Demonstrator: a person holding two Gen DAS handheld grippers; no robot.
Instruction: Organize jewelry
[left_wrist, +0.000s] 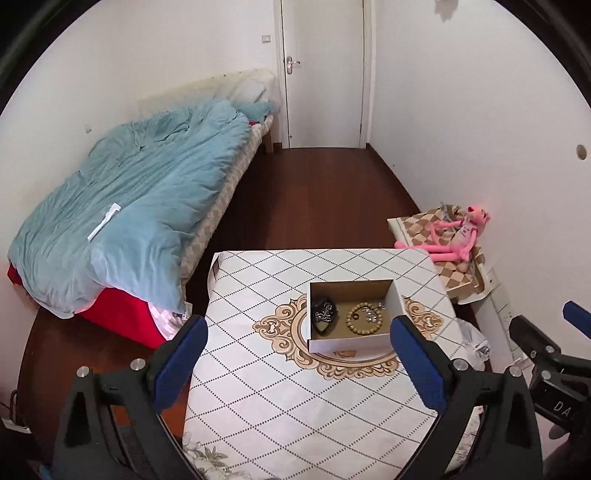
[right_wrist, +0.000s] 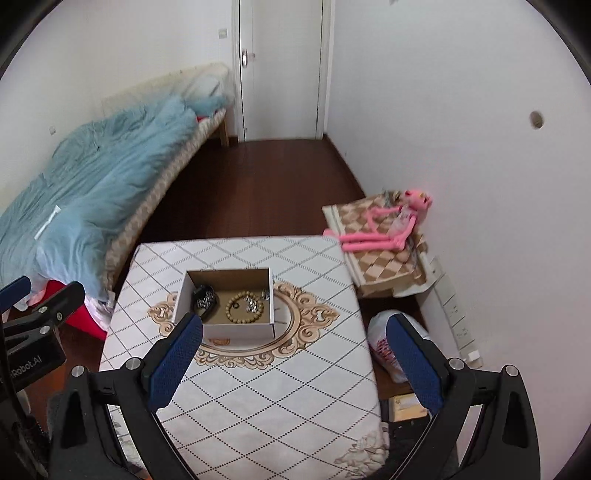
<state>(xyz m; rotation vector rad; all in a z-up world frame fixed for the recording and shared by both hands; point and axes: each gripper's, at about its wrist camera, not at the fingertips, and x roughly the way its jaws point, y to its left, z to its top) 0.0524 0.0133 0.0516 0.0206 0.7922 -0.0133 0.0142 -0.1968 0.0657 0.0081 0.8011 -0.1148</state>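
Resting mid-table on the diamond-patterned white tablecloth (left_wrist: 280, 391): 1 open white cardboard box (left_wrist: 351, 341) holding a tan beaded bracelet (left_wrist: 364, 322), a dark heart-shaped piece (left_wrist: 324, 317) and small silver items (left_wrist: 373, 314). Left gripper (left_wrist: 299, 363) and right gripper (right_wrist: 293, 363) hover short of it, jaws spread wide, empty.

Bench (left_wrist: 295, 406) is covered by a white cloth (left_wrist: 258, 376) with a dark diamond grid and a tan ornamental medallion at centre. One item lies directly on it: an open white cardboard box (left_wrist: 347, 343), set on the medallion, toward 1 o'clock of the bench centre in the left wrist view. The box sits flat, lid off.
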